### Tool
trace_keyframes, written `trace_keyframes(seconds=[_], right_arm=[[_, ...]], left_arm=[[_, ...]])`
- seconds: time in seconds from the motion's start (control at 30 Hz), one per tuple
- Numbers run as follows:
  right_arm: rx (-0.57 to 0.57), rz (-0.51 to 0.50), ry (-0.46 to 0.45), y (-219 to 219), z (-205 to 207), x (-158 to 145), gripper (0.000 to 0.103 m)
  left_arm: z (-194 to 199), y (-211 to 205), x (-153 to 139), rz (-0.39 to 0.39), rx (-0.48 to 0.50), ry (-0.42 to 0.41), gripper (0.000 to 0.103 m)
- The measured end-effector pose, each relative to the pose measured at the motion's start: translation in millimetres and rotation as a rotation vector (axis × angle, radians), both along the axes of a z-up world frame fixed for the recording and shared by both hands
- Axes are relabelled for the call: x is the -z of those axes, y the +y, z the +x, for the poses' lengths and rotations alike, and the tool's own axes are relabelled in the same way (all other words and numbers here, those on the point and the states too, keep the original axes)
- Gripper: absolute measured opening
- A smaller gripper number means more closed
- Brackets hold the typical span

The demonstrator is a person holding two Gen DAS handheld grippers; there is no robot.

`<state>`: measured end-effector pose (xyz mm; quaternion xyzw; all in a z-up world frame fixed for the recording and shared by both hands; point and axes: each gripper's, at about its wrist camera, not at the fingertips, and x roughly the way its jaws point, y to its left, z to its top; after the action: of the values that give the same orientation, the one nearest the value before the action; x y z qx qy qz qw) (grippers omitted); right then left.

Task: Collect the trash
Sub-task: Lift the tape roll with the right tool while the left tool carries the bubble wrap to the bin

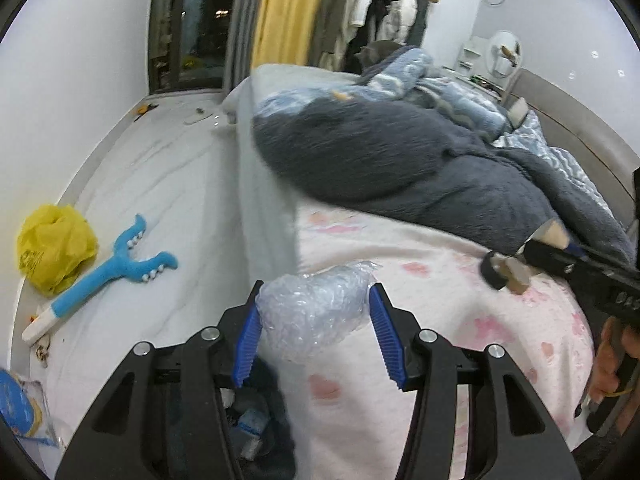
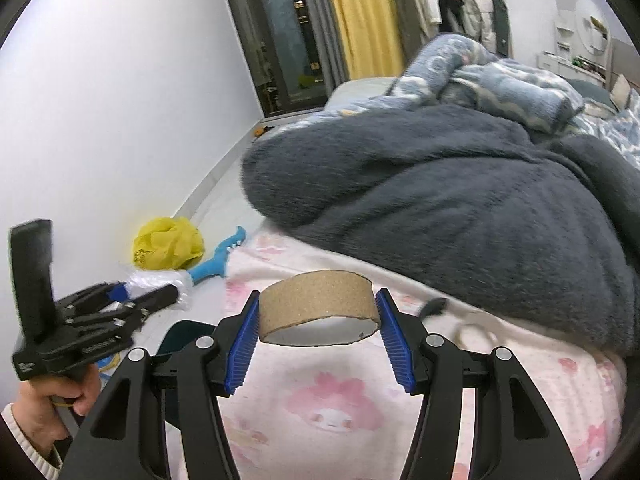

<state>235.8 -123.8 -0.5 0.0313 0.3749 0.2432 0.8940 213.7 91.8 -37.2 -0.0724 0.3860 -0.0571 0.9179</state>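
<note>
My left gripper (image 1: pixel 316 312) is shut on a crumpled wad of clear bubble wrap (image 1: pixel 312 312), held over the edge of the pink blanket (image 1: pixel 460 320). My right gripper (image 2: pixel 318 318) is shut on a brown cardboard tape ring (image 2: pixel 320 306), held above the same pink blanket (image 2: pixel 340 400). The right gripper with the ring also shows at the right of the left wrist view (image 1: pixel 508 272). The left gripper with the wrap shows at the left of the right wrist view (image 2: pixel 140 296). A dark bin with trash inside (image 1: pixel 248 424) lies below the left gripper.
A yellow plastic bag (image 1: pixel 56 248) and a blue plush toy (image 1: pixel 108 272) lie on the white floor by the wall. A dark grey fleece (image 1: pixel 400 168) and blue bedding (image 1: pixel 440 84) cover the bed. A blue-and-clear package (image 1: pixel 20 408) lies at the lower left.
</note>
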Motion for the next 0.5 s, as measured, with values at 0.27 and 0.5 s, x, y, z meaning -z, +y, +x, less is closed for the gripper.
trace_keyframes(seconds=[0.27, 0.5], right_arm=[[-0.046, 0.008, -0.007, 40, -13, -10, 0.058], [-0.085, 0.02, -0.007, 71, -27, -15, 0.058]], left_arm=[[-11, 25, 13, 0.019, -0.028, 0.045, 0.055], [-23, 55, 37, 0.0, -0.067, 0.108, 0.055]])
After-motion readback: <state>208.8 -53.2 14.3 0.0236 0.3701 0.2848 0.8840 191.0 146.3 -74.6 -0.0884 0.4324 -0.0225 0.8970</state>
